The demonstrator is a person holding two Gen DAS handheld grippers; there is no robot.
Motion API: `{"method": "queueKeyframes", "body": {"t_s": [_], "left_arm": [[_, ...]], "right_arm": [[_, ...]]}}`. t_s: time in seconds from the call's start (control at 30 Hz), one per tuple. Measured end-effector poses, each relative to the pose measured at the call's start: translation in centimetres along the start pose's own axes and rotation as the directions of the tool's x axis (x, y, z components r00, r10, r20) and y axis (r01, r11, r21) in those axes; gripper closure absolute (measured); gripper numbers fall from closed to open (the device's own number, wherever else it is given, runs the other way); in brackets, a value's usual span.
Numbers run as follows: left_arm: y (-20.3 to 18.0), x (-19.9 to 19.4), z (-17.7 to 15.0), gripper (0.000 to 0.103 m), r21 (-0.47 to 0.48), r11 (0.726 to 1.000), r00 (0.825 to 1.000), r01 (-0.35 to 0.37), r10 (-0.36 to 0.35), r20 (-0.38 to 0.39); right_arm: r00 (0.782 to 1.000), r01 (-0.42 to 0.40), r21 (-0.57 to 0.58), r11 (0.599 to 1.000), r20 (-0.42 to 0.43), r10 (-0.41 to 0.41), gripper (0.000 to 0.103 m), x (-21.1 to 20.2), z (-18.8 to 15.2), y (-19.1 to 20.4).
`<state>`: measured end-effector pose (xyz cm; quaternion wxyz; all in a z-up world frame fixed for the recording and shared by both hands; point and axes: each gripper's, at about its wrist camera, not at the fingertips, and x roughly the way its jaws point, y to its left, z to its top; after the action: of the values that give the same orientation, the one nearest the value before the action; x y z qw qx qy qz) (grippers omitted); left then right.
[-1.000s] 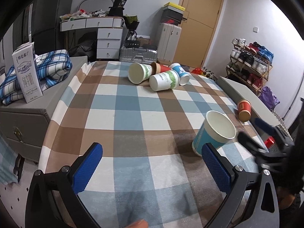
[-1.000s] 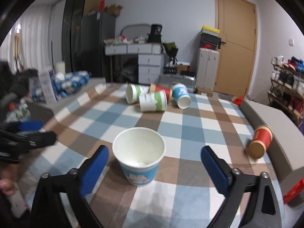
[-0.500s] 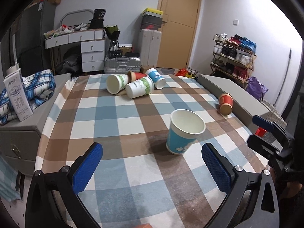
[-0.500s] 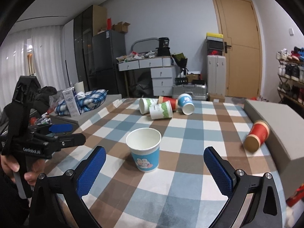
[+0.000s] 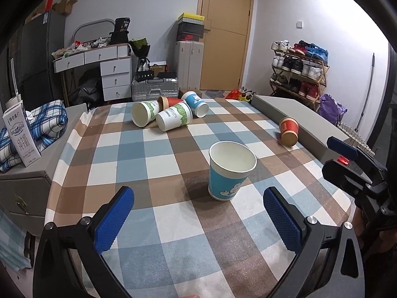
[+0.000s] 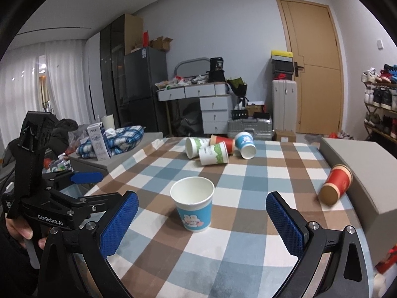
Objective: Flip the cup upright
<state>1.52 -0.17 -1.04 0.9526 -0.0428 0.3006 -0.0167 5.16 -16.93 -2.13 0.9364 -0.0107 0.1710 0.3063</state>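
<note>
A blue paper cup with a white cartoon (image 5: 229,171) (image 6: 193,206) stands upright and empty on the checked tablecloth (image 5: 148,154). My left gripper (image 5: 198,218) is open and empty, held back from the cup near the table's front edge. My right gripper (image 6: 202,226) is open and empty, also held back from the cup, which sits between its fingers in the right wrist view. A red cup (image 5: 288,131) (image 6: 336,185) lies on its side against a grey box. Several more cups (image 5: 171,113) (image 6: 218,147) lie on their sides at the far end.
A grey box (image 5: 297,116) runs along the table's right side. A grey cabinet with a milk carton (image 5: 21,136) and plaid cloth (image 5: 47,121) stands at the left. Drawers, a suitcase, a door and a shoe rack (image 5: 297,69) are beyond the table.
Both grippers have pulled back and up from the upright blue cup, which now looks smaller and farther off. The cup has stayed in place.
</note>
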Motion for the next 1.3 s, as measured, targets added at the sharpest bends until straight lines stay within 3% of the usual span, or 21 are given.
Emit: {"method": "queueKeyframes", "body": {"t_s": [1.3], "left_arm": [[-0.01, -0.70, 0.31, 0.002, -0.010, 1.000, 1.000, -0.010, 0.010, 0.018]], "right_arm": [[1.000, -0.007, 0.008, 1.000, 0.002, 0.007, 0.000, -0.52, 0.44, 0.23]]}}
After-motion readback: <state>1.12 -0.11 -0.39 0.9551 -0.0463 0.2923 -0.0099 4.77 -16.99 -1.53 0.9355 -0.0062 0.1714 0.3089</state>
